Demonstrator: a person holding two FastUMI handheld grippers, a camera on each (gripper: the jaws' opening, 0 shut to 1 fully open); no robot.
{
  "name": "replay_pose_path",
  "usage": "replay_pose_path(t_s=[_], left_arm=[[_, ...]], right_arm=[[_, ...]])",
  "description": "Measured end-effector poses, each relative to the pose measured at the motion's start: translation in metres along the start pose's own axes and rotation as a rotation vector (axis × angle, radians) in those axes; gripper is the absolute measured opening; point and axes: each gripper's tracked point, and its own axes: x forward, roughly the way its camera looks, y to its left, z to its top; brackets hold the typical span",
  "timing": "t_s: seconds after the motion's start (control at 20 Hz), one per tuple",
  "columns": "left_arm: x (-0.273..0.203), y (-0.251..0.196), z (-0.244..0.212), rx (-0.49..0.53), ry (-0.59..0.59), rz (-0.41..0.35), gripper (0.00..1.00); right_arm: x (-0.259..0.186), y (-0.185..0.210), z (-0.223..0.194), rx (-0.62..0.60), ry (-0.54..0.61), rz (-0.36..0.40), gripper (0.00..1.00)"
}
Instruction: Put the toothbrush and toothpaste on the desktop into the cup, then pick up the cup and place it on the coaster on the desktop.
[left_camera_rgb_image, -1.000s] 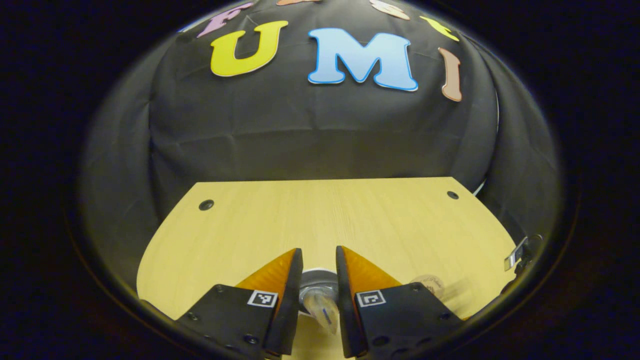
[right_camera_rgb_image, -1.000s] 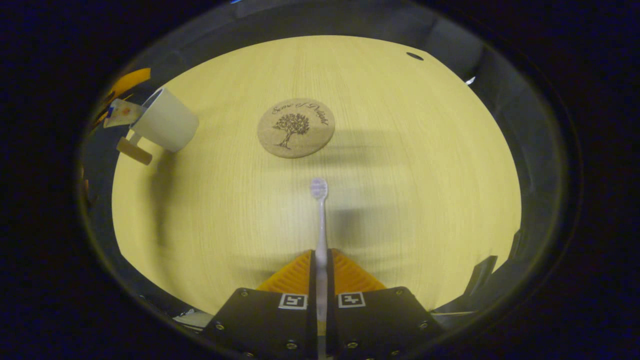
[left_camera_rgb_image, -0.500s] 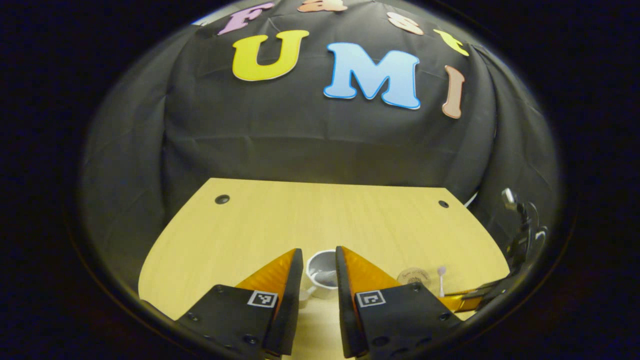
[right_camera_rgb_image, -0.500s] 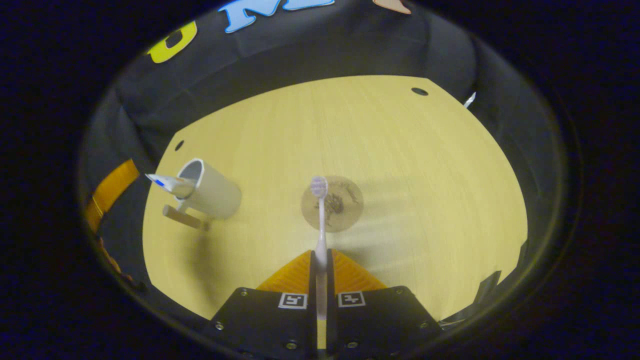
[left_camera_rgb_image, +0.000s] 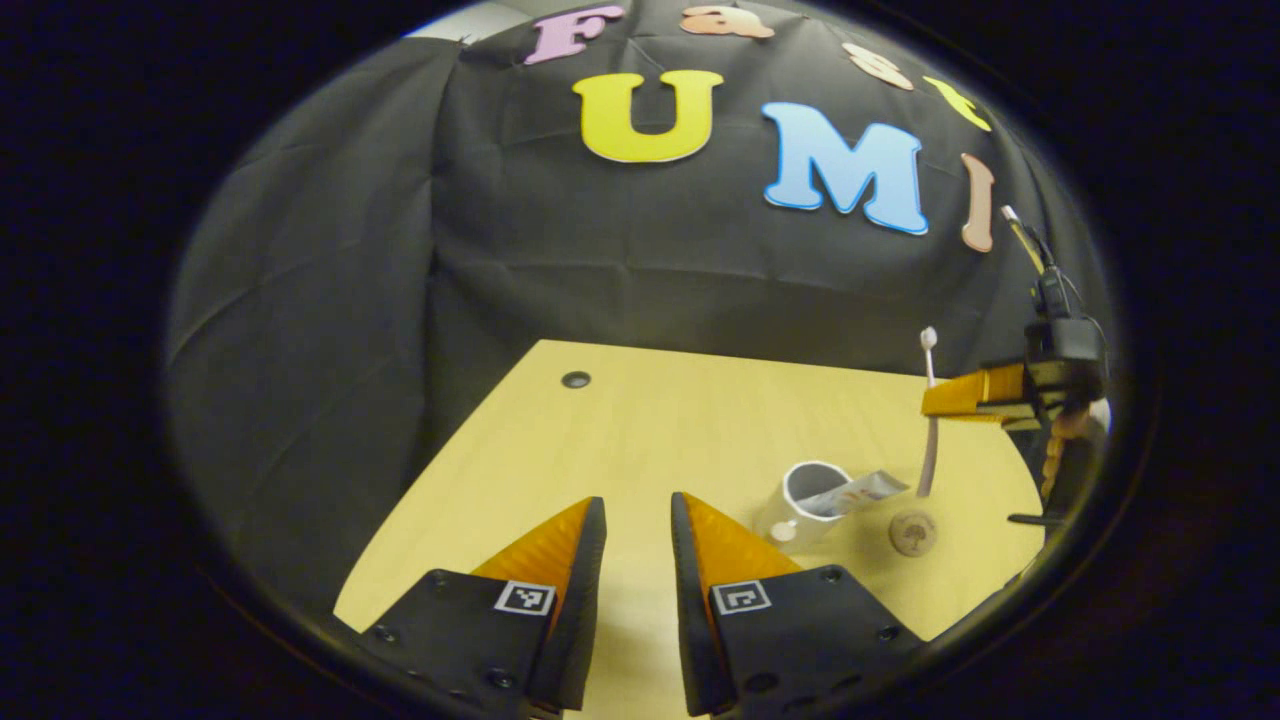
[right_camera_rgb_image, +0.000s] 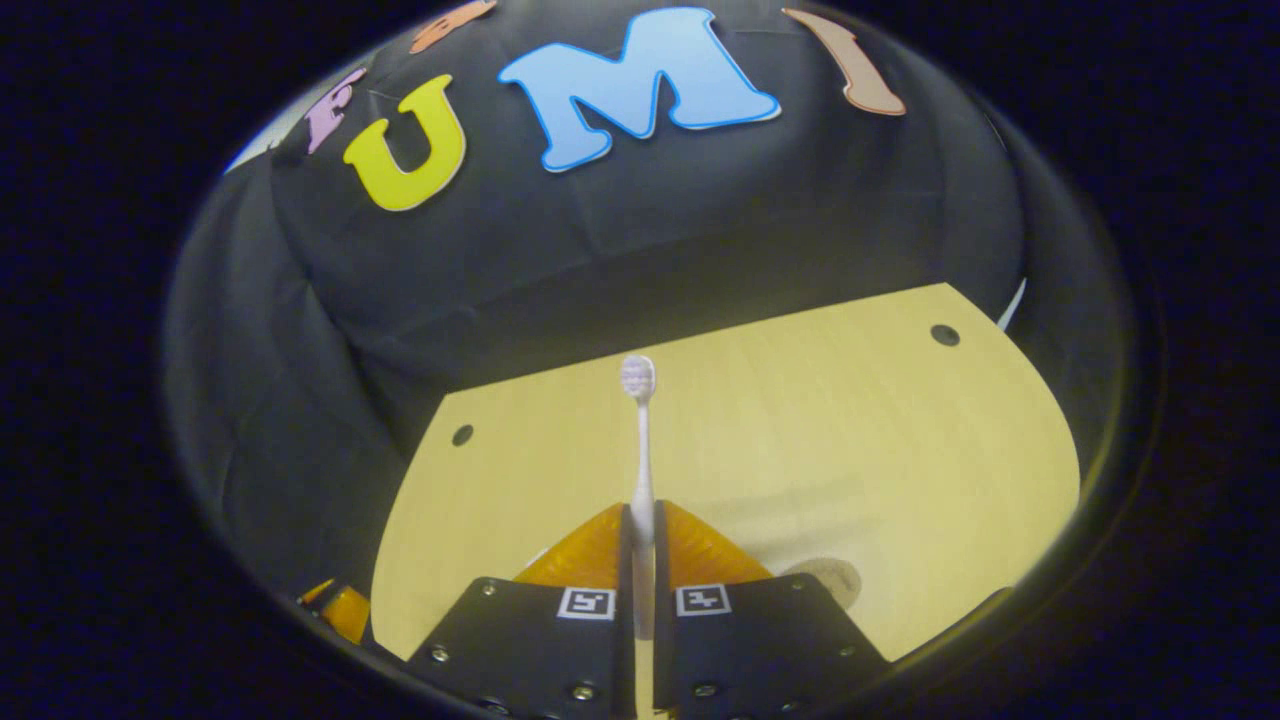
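A white cup (left_camera_rgb_image: 800, 497) stands on the wooden desktop (left_camera_rgb_image: 660, 440), with the toothpaste tube (left_camera_rgb_image: 862, 489) leaning out of its mouth to the right. A round cork coaster (left_camera_rgb_image: 912, 532) lies just right of the cup. My left gripper (left_camera_rgb_image: 638, 515) is open, with nothing between its fingers, back from the cup. My right gripper (right_camera_rgb_image: 640, 518) is shut on the handle of a pale toothbrush (right_camera_rgb_image: 640, 440), bristles at the far end. In the left gripper view the right gripper (left_camera_rgb_image: 940, 404) holds the toothbrush (left_camera_rgb_image: 930, 420) upright in the air, above the coaster and right of the cup.
The desktop has small dark holes near its far corners (right_camera_rgb_image: 943, 334) (left_camera_rgb_image: 575, 379). Black cloth hangs behind and to the sides of the desktop. An edge of the coaster (right_camera_rgb_image: 826, 577) peeks out by the right gripper's body.
The left gripper has drawn back and to the left, away from the cup, with the toothpaste left inside. The right gripper has lifted and tilted up, raising the toothbrush above the desktop.
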Motion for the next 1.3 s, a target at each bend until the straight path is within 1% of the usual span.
replay_pose_path(t_s=[0.1,0.2,0.3,0.35,0.45,0.55,0.6,0.65,0.75,0.8,0.85,1.05,1.3], left_arm=[[-0.014,0.032,-0.007,-0.010,0.006,0.058,0.48],[-0.029,0.057,-0.013,-0.026,0.012,0.108,0.48],[-0.041,0.078,-0.022,-0.049,0.025,0.149,0.48],[-0.042,0.088,-0.027,-0.061,0.032,0.165,0.43],[-0.040,0.105,-0.035,-0.083,0.048,0.187,0.43],[-0.041,0.107,-0.040,-0.099,0.063,0.194,0.43],[-0.039,0.109,-0.042,-0.101,0.067,0.195,0.47],[-0.037,0.109,-0.042,-0.100,0.068,0.195,0.39],[-0.037,0.109,-0.041,-0.092,0.067,0.189,0.39],[-0.034,0.109,-0.044,-0.088,0.069,0.182,0.43],[-0.033,0.107,-0.045,-0.086,0.073,0.174,0.39],[-0.027,0.091,-0.049,-0.080,0.089,0.150,0.39],[-0.035,0.092,-0.051,-0.068,0.089,0.155,0.39]], right_arm=[[0.020,0.027,0.008,0.000,-0.024,0.045,0.07],[0.035,0.044,0.000,-0.013,-0.018,0.075,0.07],[0.048,0.054,-0.014,-0.034,-0.001,0.077,0.07],[0.054,0.056,-0.017,-0.047,-0.001,0.068,0.08],[0.058,0.063,-0.021,-0.069,-0.017,0.068,0.07],[0.063,0.066,-0.029,-0.092,-0.021,0.068,0.07],[0.065,0.069,-0.032,-0.099,-0.021,0.073,0.08],[0.065,0.068,-0.032,-0.102,-0.029,0.069,0.08],[0.058,0.069,-0.032,-0.111,-0.073,0.052,0.07],[0.055,0.069,-0.032,-0.128,-0.098,0.037,0.07],[0.053,0.069,-0.033,-0.151,-0.113,0.018,0.07],[0.058,0.071,-0.049,-0.203,-0.116,0.014,0.08],[0.059,0.072,-0.066,-0.220,-0.137,0.000,0.07]])
